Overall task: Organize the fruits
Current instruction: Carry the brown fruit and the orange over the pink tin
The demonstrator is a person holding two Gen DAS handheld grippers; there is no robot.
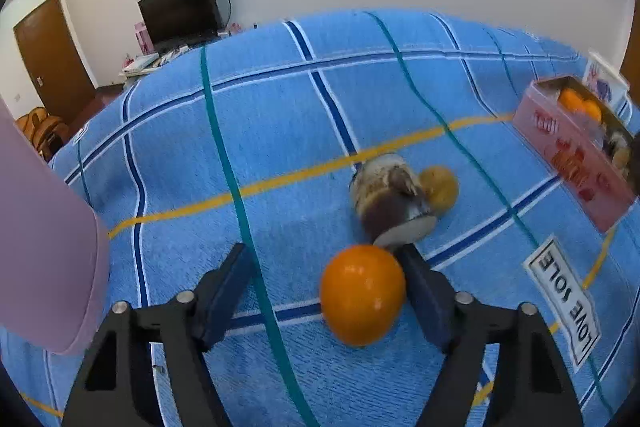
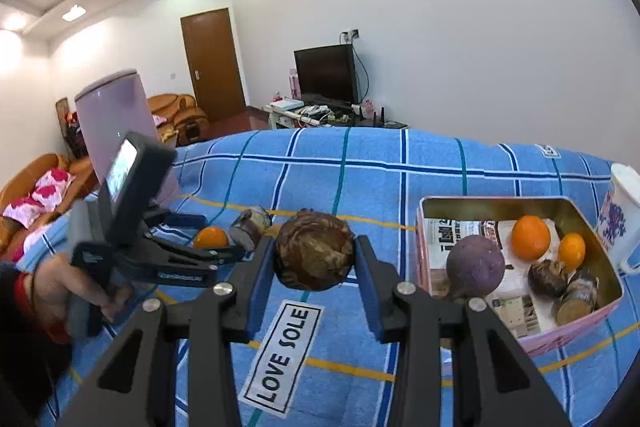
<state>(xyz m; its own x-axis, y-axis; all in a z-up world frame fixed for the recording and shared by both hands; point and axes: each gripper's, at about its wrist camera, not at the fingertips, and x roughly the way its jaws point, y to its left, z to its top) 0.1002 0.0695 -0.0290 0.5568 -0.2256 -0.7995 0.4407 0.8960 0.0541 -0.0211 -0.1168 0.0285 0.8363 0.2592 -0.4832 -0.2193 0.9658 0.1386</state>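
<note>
Two grippers work with fruits on a blue checked blanket (image 2: 432,163).

The right gripper (image 2: 315,259) pinches a brown round fruit (image 2: 315,254) between its blue pads, lifted above the "LOVE SOLE" label (image 2: 285,351). At 3 o'clock from it stands the pink tin box (image 2: 576,323), holding two oranges, a purple fruit and brown pieces. At 9 o'clock the left gripper (image 1: 324,287) stands spread around an orange (image 1: 362,294); only the right pad touches it. A cut brown fruit (image 1: 390,199) lies just beyond.

Glossy orange (image 1: 362,294); terry-cloth blanket (image 1: 280,115); metal tin (image 2: 500,205).
</note>
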